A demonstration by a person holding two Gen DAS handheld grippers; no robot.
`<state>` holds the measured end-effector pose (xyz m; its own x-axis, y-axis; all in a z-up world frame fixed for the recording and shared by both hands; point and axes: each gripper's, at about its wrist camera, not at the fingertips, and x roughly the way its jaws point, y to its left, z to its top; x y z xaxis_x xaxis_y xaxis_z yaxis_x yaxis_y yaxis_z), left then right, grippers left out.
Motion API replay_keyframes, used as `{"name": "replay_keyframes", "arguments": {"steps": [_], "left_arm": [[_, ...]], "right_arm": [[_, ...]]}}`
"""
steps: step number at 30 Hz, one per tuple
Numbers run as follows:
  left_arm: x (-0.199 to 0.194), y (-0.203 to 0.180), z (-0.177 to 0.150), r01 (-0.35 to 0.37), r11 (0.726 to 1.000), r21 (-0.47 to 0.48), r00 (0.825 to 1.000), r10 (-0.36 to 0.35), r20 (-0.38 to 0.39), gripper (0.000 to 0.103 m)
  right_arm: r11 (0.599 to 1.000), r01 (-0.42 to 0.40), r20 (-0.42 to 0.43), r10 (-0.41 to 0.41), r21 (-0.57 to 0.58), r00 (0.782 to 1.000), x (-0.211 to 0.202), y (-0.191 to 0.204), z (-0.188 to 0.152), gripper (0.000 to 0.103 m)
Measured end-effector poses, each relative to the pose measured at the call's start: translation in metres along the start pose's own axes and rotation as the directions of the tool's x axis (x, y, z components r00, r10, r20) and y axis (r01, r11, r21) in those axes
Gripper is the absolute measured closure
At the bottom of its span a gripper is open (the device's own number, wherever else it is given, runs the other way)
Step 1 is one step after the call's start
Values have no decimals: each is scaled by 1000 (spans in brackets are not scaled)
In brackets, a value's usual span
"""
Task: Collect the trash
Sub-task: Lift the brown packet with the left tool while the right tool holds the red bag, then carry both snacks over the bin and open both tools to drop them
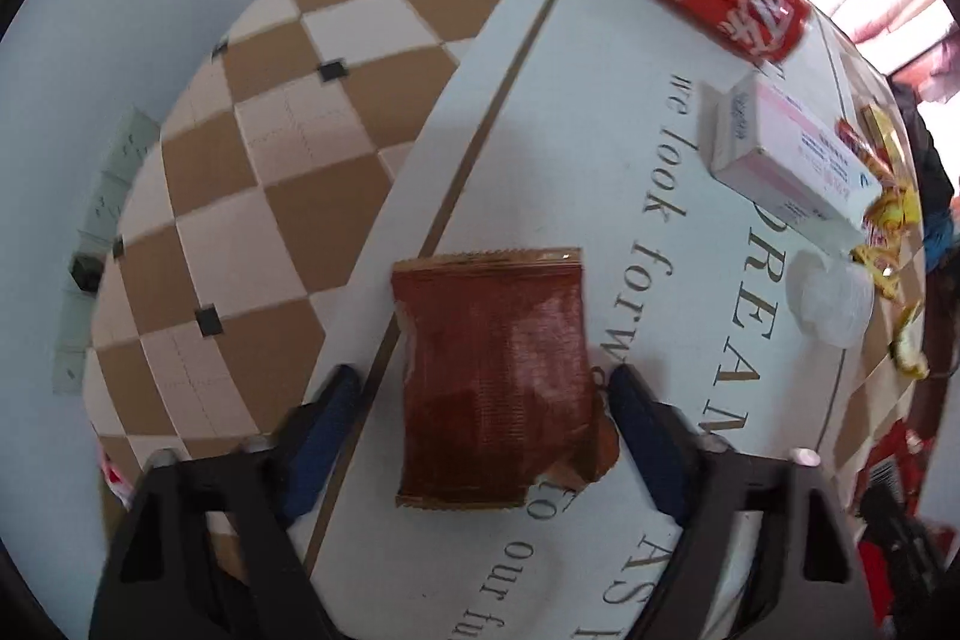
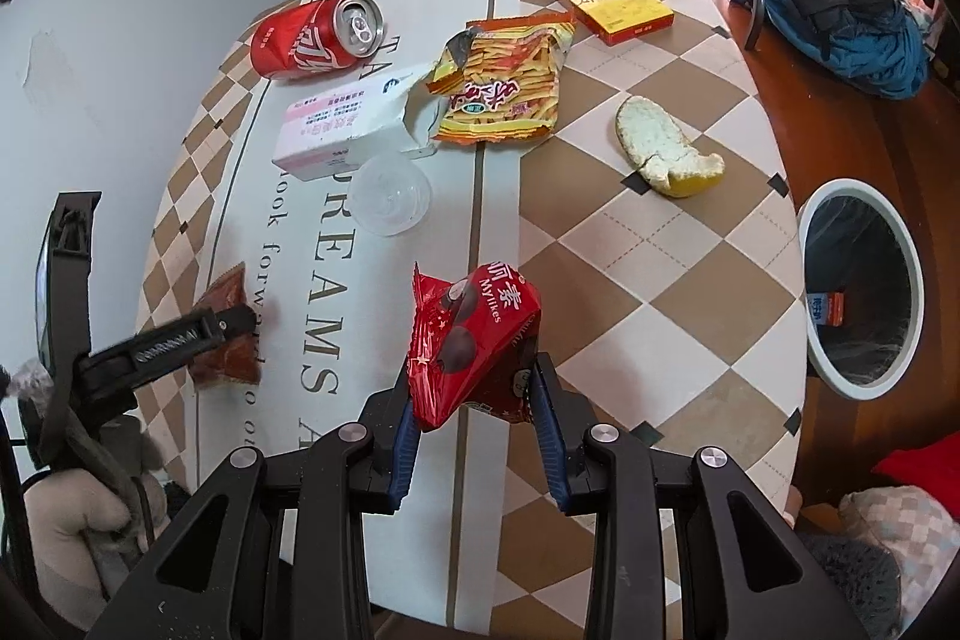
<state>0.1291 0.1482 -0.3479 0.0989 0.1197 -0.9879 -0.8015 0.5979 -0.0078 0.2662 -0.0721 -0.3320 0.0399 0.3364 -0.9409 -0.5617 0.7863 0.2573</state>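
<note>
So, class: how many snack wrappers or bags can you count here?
3: a brown wrapper between the open left hand-held gripper fingers, a red bag held by the right hand-held gripper, and an orange chip bag mid-table.

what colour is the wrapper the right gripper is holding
Red, with white lettering and dark round shapes on the wrapper; the right wrist view shows it best.

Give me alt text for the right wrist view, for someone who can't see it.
The right tongs grip a red snack wrapper above a checkered tablecloth littered with a red soda can, chip bag and peel; a white-rimmed bin stands right.
</note>
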Motion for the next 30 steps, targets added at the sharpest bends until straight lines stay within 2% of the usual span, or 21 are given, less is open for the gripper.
{"name": "replay_keyframes", "arguments": {"steps": [1, 2, 6, 10, 15, 18, 21, 24, 27, 30], "left_arm": [[-3, -2, -2, 1, 1000, 9, 1000, -1, 17, 56], [-7, -4, -4, -8, 1000, 21, 999, 7, 37, 72], [-26, -15, -14, -56, 994, 93, 994, 47, 98, 77], [-69, -42, -34, -65, 983, 170, 980, 31, 198, 77], [-142, -113, -48, 25, 952, 305, 947, -120, 299, 77], [-175, -172, -50, 97, 909, 405, 919, -238, 314, 77], [-185, -237, -55, 192, 853, 486, 900, -351, 259, 77], [-166, -308, -63, 260, 789, 556, 898, -410, 162, 77], [-123, -378, -70, 330, 730, 598, 901, -433, 31, 75], [-70, -438, -76, 392, 697, 601, 905, -410, -115, 73]], "right_arm": [[1000, 1, 4, -1, -2, 1000, -1, -1, 0, 67], [1000, 1, 7, -1, -2, 1000, -1, -2, 1, 67], [1000, -9, 27, 9, 5, 1000, -9, -10, 0, 67], [999, -42, 67, 40, 31, 997, -29, -27, -1, 67], [994, -79, 161, 66, 79, 985, -78, -74, -1, 67], [989, -72, 227, 42, 126, 973, -112, -120, -2, 67], [978, -45, 270, -13, 205, 963, -142, -191, -6, 67], [957, 18, 257, -96, 290, 962, -143, -263, -11, 67], [922, 48, 201, -134, 383, 970, -118, -332, -19, 67], [885, 50, 107, -112, 463, 988, -66, -401, -28, 67]]}}
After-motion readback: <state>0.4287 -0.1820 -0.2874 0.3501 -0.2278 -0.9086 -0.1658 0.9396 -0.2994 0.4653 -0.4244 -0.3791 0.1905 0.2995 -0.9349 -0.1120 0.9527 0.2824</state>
